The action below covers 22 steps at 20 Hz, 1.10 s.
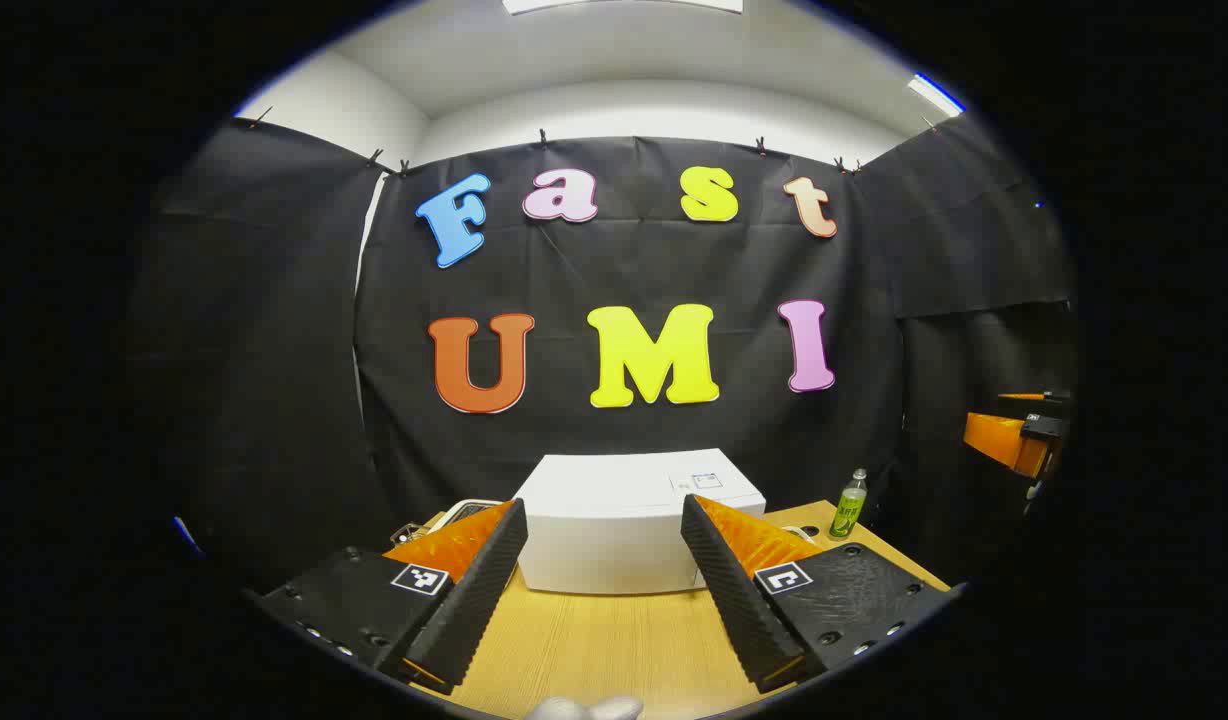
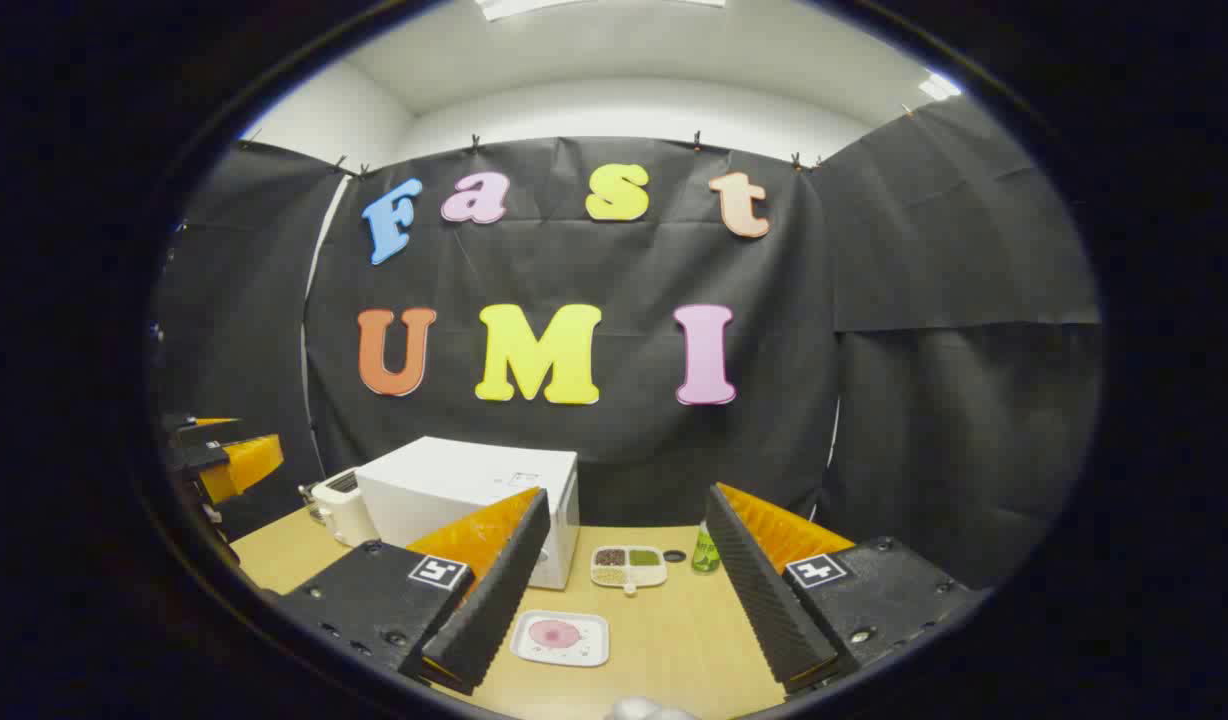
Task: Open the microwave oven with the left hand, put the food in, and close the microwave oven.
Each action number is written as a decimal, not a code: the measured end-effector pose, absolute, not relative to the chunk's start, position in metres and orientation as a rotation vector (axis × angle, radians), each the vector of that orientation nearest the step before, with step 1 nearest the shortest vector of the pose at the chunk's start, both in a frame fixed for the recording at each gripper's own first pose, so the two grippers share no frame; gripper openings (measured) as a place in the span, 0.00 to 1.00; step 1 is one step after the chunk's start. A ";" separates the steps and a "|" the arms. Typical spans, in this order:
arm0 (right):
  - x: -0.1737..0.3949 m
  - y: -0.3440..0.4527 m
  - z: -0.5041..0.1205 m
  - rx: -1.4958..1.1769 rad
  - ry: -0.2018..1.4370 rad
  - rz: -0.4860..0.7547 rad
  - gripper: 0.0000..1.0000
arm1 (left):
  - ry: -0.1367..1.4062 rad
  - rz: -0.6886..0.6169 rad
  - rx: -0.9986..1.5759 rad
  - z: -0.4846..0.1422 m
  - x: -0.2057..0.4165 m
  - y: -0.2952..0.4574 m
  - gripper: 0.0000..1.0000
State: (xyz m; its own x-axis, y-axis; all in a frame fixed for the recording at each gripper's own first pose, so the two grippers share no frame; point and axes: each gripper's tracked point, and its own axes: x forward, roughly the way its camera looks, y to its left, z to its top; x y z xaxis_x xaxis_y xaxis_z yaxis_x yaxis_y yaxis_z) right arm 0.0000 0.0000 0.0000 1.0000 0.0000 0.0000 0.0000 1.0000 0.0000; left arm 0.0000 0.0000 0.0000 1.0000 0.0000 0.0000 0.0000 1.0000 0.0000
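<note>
Left gripper view: my left tool (image 1: 604, 570), ridged fingers spread wide, empty, above the woodgrain tabletop (image 1: 594, 640); boxy white microwave oven (image 1: 629, 520) at the far edge.

Right gripper view: my right tool (image 2: 624, 590), wide apart, empty; food on a flat rectangular tray (image 2: 561, 638) near the front edge.

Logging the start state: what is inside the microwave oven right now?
Cannot tell: the white microwave oven is closed, so its inside is covered. The food plate and a divided dish lie outside on the table. Both grippers hang open.
</note>
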 end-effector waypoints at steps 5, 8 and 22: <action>0.002 -0.002 0.006 -0.013 -0.014 0.004 1.00 | 0.000 0.007 0.006 -0.001 0.001 -0.001 0.95; 0.004 -0.004 0.006 -0.014 -0.013 0.005 1.00 | 0.005 0.005 0.002 -0.003 0.004 -0.003 0.95; 0.006 -0.033 0.015 0.007 -0.003 -0.029 1.00 | 0.037 -0.099 -0.050 -0.062 0.058 -0.067 0.95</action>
